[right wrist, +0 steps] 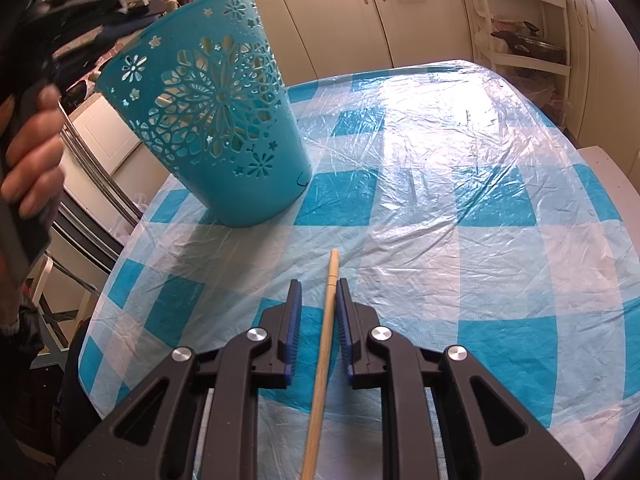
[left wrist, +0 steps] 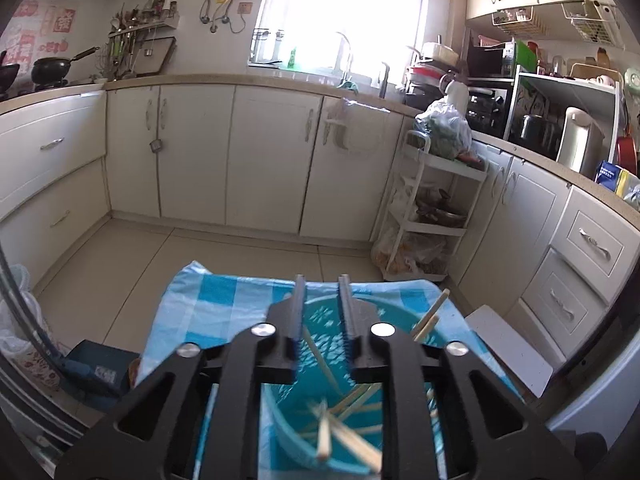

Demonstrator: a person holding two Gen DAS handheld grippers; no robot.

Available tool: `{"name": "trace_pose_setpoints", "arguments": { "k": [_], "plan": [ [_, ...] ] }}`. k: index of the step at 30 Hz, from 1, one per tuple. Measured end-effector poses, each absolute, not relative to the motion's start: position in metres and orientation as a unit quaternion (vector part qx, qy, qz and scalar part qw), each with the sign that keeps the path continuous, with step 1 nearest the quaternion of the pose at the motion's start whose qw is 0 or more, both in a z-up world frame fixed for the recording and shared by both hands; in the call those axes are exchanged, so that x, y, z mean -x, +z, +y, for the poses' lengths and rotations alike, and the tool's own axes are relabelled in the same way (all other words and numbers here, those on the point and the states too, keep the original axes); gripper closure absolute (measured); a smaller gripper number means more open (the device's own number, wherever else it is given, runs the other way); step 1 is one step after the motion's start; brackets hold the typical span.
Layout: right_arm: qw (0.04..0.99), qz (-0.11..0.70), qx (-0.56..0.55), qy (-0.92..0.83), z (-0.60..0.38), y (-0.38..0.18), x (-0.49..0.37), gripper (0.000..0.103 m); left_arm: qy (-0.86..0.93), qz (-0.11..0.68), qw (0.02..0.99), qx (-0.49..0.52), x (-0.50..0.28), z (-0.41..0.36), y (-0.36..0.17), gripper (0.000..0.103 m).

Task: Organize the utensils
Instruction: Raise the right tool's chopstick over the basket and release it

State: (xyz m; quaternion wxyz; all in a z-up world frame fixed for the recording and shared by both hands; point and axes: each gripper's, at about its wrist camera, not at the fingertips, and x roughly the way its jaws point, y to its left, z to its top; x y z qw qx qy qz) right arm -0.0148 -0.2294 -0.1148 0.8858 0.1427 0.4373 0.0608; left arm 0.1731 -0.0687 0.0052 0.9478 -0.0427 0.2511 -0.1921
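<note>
The left claw [left wrist: 322, 312] stood apart, empty, over the teal perforated plastic basket [right wrist: 208, 116] holding wooden chopsticks [left wrist: 340, 420] on the checked-cloth worktop [right wrist: 440, 220]. The right claw [right wrist: 318, 308] stood narrowly apart around one wooden chopstick [right wrist: 326, 332]; grip unclear.

The long pale wooden chopstick [right wrist: 325, 344] runs off the right wrist view's bottom edge, its lower end unseen. In the left wrist view, the wooden chopsticks [left wrist: 340, 436] inside the teal perforated plastic basket [left wrist: 280, 412] are blurred and partly covered by the black fingers [left wrist: 296, 312], so their count is unclear.
</note>
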Motion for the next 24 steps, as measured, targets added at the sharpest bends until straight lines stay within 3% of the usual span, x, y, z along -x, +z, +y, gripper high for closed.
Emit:
{"name": "trace_pose_setpoints", "arguments": {
  "k": [2,8,9,12,24],
  "plan": [
    [0.887,0.438,-0.133,0.059,-0.226,-0.114,0.016,0.081,-0.18,0.246,0.951,0.043,-0.163,-0.058,0.006,0.056],
    [0.894,0.44,-0.074,0.04,-0.21,-0.111,0.023,0.077,-0.126,0.244,0.96,0.054,-0.132,-0.006,-0.006,0.034],
    [0.894,0.442,-0.067,0.035,-0.208,-0.111,0.022,0.079,-0.116,0.25,0.959,0.059,-0.13,0.002,-0.013,0.032],
    [0.894,0.446,-0.038,0.017,-0.205,-0.111,0.022,0.097,-0.085,0.276,0.954,0.078,-0.125,0.026,-0.034,0.028],
    [0.88,0.473,-0.022,0.024,-0.205,-0.106,0.02,0.097,-0.07,0.361,0.928,0.066,-0.114,0.031,-0.117,0.025]
  ]
}}
